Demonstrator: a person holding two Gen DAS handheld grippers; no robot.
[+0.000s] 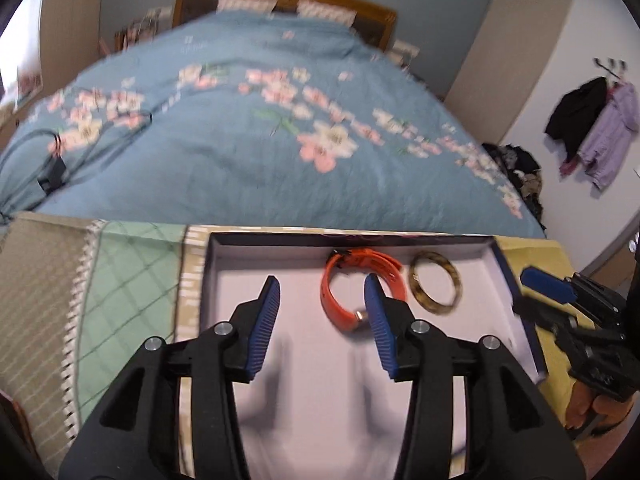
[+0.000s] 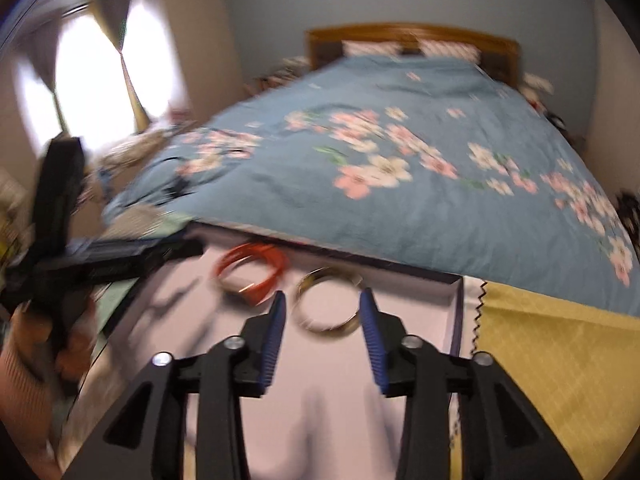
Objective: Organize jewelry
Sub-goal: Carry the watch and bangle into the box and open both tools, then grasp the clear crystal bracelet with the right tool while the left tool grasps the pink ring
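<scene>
The orange band [image 1: 362, 280] and the tortoise bangle [image 1: 435, 287] lay side by side at the far end of the shallow box [image 1: 224, 276], probably so each piece kept its own place. The left gripper [image 1: 322, 300] and the right gripper [image 2: 322, 306] hung above them, jaws apart and holding nothing.

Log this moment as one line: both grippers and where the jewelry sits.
left gripper: open, empty | right gripper: open, empty | orange watch band, tortoiseshell bangle: in box
</scene>
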